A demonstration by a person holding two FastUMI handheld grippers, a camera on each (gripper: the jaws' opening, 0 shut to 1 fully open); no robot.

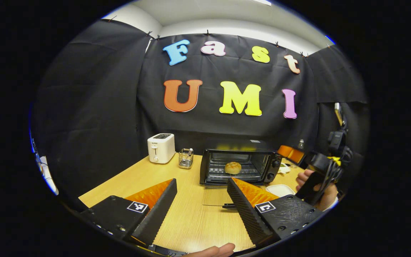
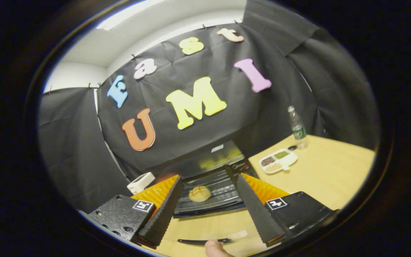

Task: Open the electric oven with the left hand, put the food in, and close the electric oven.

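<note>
The black electric oven (image 1: 239, 164) stands at the back of the wooden table (image 1: 187, 221) with its glass door folded down flat; the door handle (image 1: 228, 205) points toward me. A round bun (image 1: 233, 167) lies on the rack inside. My left gripper (image 1: 202, 185) is open and holds nothing, back from the door. My right gripper (image 1: 287, 152), held in a hand (image 1: 312, 185), hovers to the right of the oven. In the right gripper view the right gripper (image 2: 209, 178) is open and holds nothing, its fingers framing the oven (image 2: 223, 167) and the bun (image 2: 199, 193).
A white toaster (image 1: 161, 147) and a wire holder (image 1: 186, 158) stand left of the oven. A white dish (image 1: 279, 190) lies to its right. A divided plate (image 2: 278, 160) and a bottle (image 2: 297, 128) sit farther right. A fingertip (image 2: 214, 248) shows by the door handle (image 2: 205, 241).
</note>
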